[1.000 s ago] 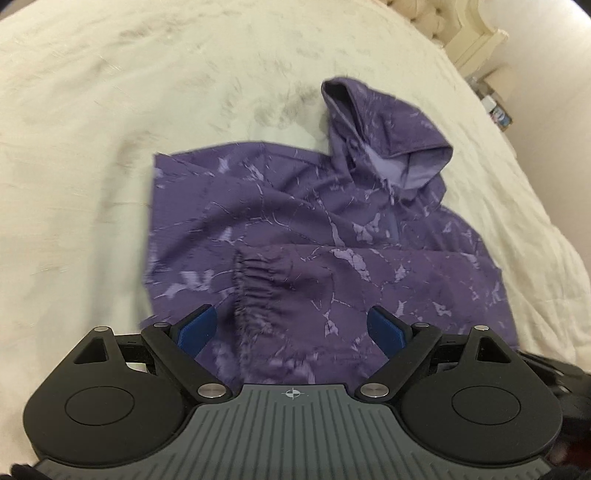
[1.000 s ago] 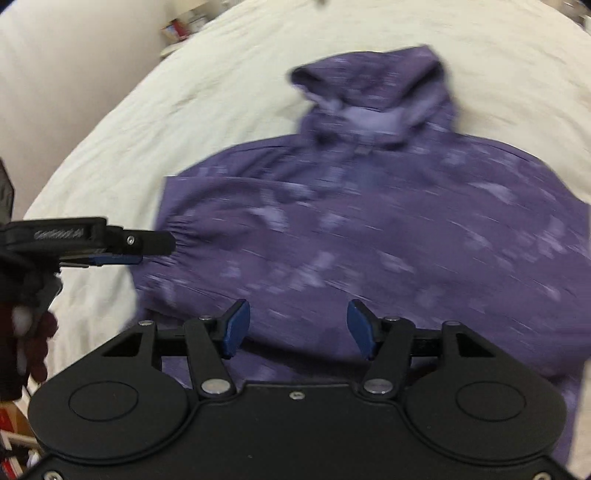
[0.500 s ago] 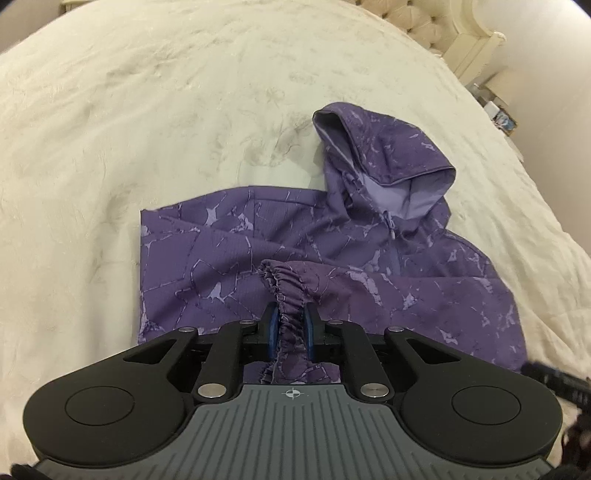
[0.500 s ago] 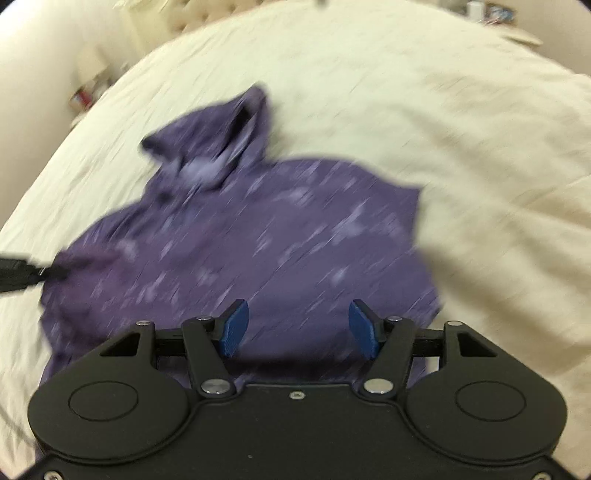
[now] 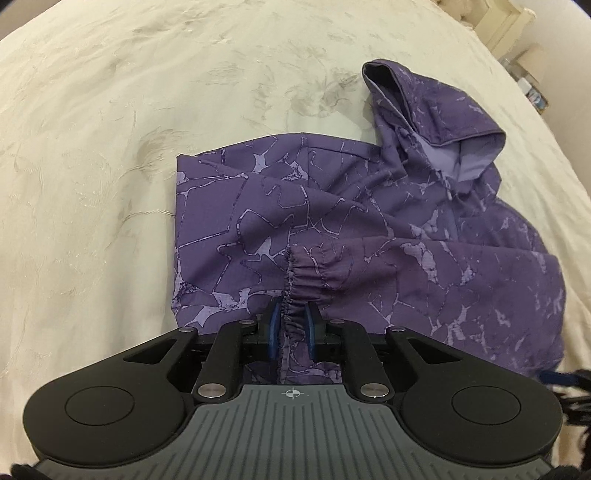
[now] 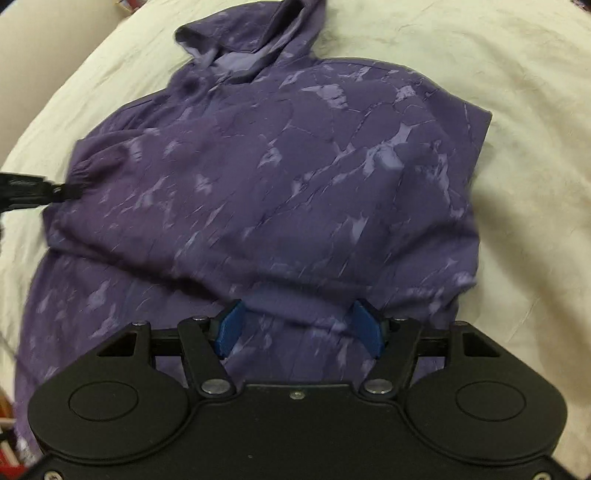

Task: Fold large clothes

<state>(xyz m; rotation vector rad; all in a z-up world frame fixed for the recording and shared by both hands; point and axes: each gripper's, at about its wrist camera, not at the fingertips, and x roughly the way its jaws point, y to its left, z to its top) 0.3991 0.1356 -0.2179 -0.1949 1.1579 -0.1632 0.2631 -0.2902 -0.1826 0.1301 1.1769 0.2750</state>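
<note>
A purple hoodie with a pale cracked pattern lies on the cream bedspread, its hood at the far end. One sleeve is folded across the body, and its gathered cuff sits between the blue pads of my left gripper, which is shut on it. In the right wrist view the hoodie fills the middle, and that same left gripper pinches the cuff at the left edge. My right gripper hangs open just above the lower body fabric, with nothing gripped.
The bedspread spreads wide around the hoodie on all sides. A cream headboard and small clutter lie past the bed's far right corner. Red items show at the lower left, off the bed.
My left gripper went from wide open over the cuff to shut on it. The right gripper swept across the hoodie and came down closer to its lower body.
</note>
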